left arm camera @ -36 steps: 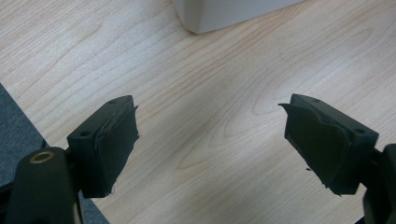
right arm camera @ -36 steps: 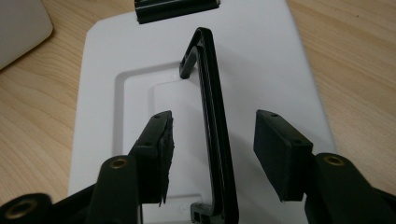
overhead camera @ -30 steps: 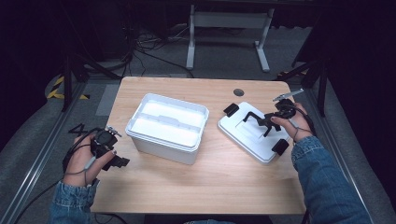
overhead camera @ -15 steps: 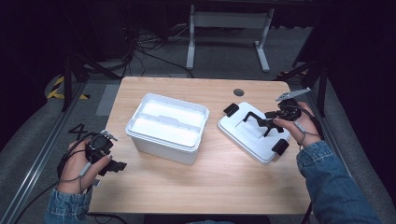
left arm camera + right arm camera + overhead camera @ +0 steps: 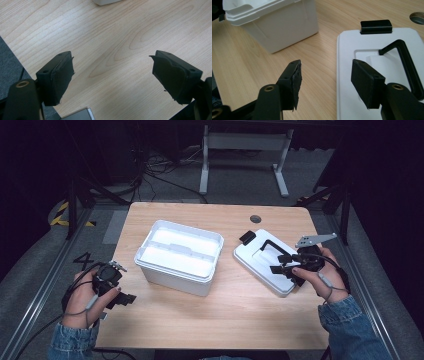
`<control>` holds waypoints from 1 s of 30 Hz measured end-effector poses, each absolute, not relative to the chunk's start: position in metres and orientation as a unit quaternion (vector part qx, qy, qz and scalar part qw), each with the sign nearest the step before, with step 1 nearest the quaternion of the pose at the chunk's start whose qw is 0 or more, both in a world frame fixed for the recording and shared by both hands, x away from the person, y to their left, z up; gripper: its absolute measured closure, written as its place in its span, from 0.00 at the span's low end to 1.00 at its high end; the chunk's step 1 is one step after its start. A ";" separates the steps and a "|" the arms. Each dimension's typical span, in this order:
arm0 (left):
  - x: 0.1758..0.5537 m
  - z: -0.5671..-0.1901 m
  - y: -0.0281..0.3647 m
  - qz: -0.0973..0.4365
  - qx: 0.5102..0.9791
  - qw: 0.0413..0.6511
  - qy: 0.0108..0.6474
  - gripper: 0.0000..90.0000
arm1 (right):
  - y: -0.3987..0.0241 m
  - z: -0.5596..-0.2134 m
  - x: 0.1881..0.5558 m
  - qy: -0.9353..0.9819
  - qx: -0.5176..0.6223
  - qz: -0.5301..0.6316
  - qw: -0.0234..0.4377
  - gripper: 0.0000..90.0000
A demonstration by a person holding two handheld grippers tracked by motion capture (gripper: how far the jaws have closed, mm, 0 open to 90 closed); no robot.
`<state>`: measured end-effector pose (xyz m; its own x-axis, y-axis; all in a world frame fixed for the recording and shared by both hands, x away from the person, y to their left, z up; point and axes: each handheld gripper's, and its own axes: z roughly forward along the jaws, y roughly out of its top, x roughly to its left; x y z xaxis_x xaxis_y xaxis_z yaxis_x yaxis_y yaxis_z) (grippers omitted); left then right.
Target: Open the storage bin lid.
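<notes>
White lid point(image 5: 265, 262) lies flat at centre right; the right gripper point(image 5: 283, 263) hovers over it, jaws just opened wide, empty. Left gripper point(image 5: 121, 296), lower left, gapes empty too.

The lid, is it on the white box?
No, the lid lies flat on the table to the right of the open box.

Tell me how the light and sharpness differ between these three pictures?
High view: the table is brightly lit while the floor around it sinks into darkness, and the white box glares, washing out its inside. Left gripper view: the wood grain is sharp, the near black tongs soft. Right gripper view: even light, the lid crisp, a soft shadow beside the box.
</notes>
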<state>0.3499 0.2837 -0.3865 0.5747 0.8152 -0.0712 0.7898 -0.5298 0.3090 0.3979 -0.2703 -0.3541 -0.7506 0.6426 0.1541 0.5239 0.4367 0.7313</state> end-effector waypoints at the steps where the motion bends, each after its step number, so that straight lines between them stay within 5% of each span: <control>1: 0.350 -0.387 0.284 0.041 0.874 0.156 0.459 0.20 | -0.269 -0.354 0.395 0.844 0.344 0.406 0.072 0.47; 30: 0.354 -0.391 0.281 0.035 0.881 0.148 0.448 0.20 | -0.217 -0.406 0.369 0.867 0.298 0.398 0.024 0.48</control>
